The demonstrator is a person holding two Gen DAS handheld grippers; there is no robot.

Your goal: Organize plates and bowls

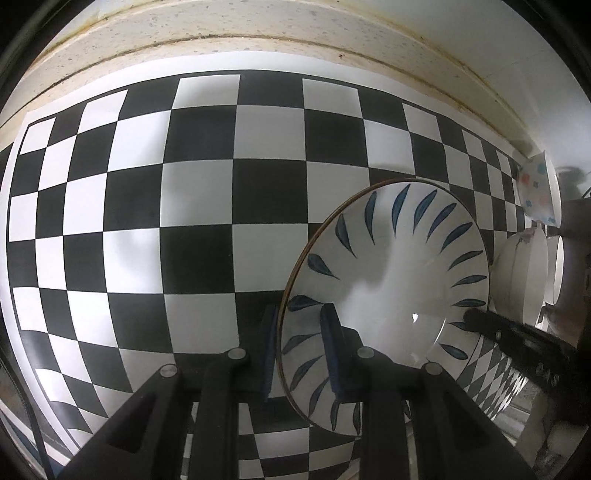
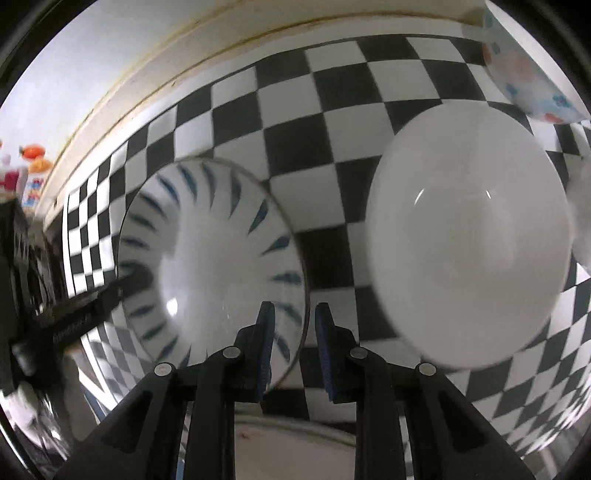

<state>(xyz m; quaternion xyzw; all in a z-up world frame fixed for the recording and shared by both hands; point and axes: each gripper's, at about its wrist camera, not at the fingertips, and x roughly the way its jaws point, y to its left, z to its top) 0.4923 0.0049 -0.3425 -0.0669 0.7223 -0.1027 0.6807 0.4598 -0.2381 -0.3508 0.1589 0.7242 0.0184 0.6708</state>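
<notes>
The left tongs (image 1: pixel 299 354) straddle the rim of the leaf bowl (image 1: pixel 388 280), one blue pad (image 1: pixel 330 347) inside it and the other outside; whether the pads actually press the rim I cannot tell. The right tongs (image 2: pixel 295 350) sit on the opposite rim of the same bowl, one pad (image 2: pixel 265 347) over the inside, the other (image 2: pixel 325 350) outside with a visible gap, so they read as parted and not yet clamped. A rim hold from two sides looks meant to keep a heavy, slippery dish level, probably for lifting or stacking.

The leaf bowl is glazed white ceramic, round and shallow, with a thin brown edge and dark blue leaf strokes fanning round its wall; its glaze throws small highlights. It lies on the check mat (image 1: pixel 192 206), a flat sheet of black and white squares.

Just beyond the leaf bowl, on the right tongs' side, sits a plain white bowl (image 2: pixel 469 251), smooth and glossy, apart from it. Further that way stands a floral bowl (image 2: pixel 524 77) with red and blue spots. Behind the leaf bowl, past the mat, runs a speckled cream ledge (image 1: pixel 258 33), stained along its seams.
</notes>
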